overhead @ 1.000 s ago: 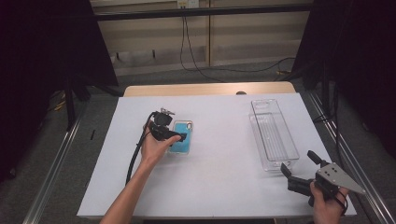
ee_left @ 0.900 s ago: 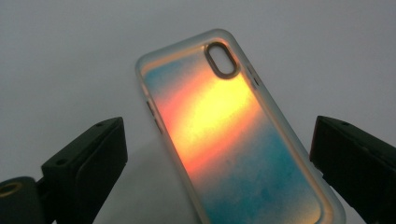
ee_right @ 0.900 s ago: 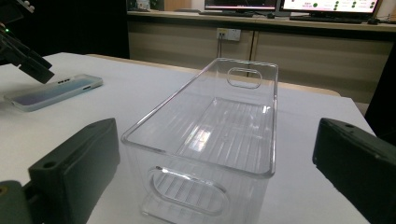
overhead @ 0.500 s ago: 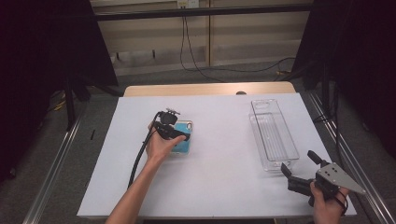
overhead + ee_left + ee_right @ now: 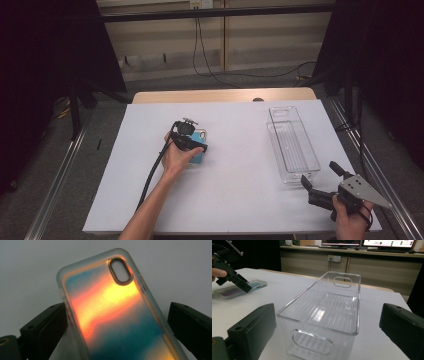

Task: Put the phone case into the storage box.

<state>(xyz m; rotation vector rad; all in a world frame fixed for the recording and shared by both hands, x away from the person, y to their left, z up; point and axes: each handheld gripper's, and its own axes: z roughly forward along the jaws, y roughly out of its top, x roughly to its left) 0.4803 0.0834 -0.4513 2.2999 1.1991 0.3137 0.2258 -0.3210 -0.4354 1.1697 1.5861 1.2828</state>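
A phone case point(image 5: 112, 310) with an orange and teal iridescent back and a clear rim lies flat on the white table point(image 5: 235, 210). My left gripper point(image 5: 117, 315) straddles it. The left jaw rests against the case's edge and the right jaw stands a little off the other edge. The jaws have just been opening, with the case between them. From the high view the left gripper point(image 5: 192, 144) points down over the case point(image 5: 199, 156). My right gripper point(image 5: 322, 181) is open near the front right corner, aimed at a clear plastic bin point(image 5: 324, 305).
The clear bin point(image 5: 292, 142) stands lengthwise on the right side of the table. A black cable point(image 5: 152, 172) trails from the left gripper toward the front edge. Metal rails point(image 5: 60, 175) run along both sides of the table.
My left gripper has shifted slightly right and down over the phone case. The right gripper and the bin have stayed where they were.
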